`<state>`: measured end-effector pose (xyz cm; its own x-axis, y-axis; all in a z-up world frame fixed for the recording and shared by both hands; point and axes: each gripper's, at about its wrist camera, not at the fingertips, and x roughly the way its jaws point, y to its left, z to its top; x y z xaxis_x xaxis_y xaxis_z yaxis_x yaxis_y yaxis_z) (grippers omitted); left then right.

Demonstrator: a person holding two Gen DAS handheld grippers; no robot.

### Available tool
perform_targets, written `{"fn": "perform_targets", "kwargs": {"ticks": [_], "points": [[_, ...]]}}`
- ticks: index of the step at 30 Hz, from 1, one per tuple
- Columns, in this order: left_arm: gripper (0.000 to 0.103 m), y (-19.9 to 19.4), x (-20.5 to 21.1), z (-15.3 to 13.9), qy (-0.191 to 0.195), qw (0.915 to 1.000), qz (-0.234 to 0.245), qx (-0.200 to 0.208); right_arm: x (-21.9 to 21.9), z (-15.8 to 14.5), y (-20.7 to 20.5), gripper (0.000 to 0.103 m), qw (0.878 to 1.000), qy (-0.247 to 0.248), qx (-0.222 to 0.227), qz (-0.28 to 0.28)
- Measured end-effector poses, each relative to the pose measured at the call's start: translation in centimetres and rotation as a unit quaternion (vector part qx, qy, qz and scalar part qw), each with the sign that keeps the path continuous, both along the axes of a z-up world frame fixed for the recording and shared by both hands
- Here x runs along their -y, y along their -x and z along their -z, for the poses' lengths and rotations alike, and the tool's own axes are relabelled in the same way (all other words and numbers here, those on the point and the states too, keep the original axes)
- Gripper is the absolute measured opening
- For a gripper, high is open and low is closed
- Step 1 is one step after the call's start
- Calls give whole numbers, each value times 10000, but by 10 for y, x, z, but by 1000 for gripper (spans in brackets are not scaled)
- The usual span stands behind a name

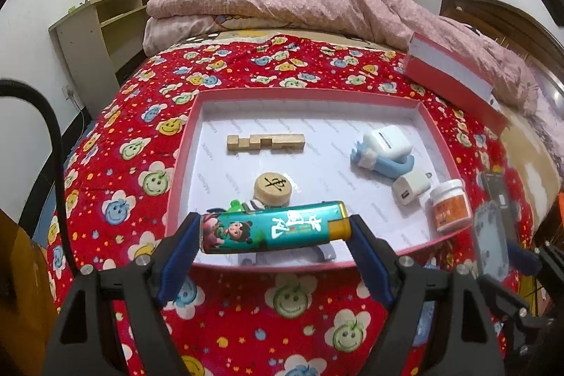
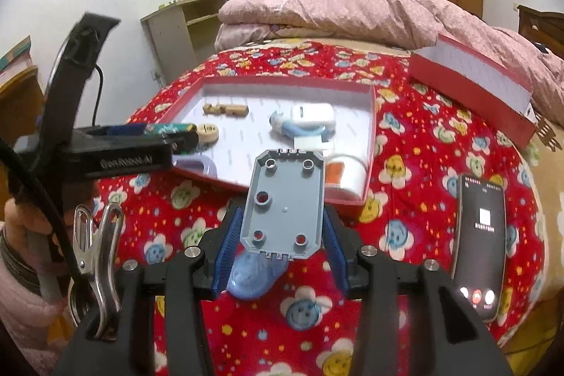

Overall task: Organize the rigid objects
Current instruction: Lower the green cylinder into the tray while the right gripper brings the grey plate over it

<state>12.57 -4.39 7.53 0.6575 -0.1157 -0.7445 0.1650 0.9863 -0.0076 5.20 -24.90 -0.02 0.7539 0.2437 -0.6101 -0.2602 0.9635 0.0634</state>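
My left gripper (image 1: 273, 229) is shut on a teal cartoon-printed lighter (image 1: 271, 228), held crosswise above the near edge of the pink-rimmed box tray (image 1: 303, 93). The tray holds a wooden puzzle bar (image 1: 265, 142), a round wooden chess piece (image 1: 272, 187), a white earbud case (image 1: 387, 140) on a blue toy, a white charger plug (image 1: 410, 190) and a small white jar (image 1: 449, 209). My right gripper (image 2: 282, 235) is shut on a grey plastic plate (image 2: 285, 203), held above the bedspread just short of the tray (image 2: 289, 81). The left gripper (image 2: 176, 133) with the lighter also shows in the right wrist view.
The red box lid (image 2: 472, 87) lies on the bed at the back right. A phone (image 2: 481, 242) with a lit screen lies on the bedspread at the right. A blue object (image 2: 250, 277) lies under my right gripper. A metal clip (image 2: 97, 256) hangs at the left. A pink quilt (image 1: 299, 2) is piled behind.
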Motion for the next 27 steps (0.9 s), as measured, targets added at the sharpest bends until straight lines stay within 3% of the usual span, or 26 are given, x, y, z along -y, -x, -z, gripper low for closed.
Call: {"fn": "perform_targets", "kwargs": {"ticks": [27], "points": [[85, -46, 14, 22, -141, 9999, 22, -61, 8, -9, -90, 46, 9997, -192, -31, 138]]}}
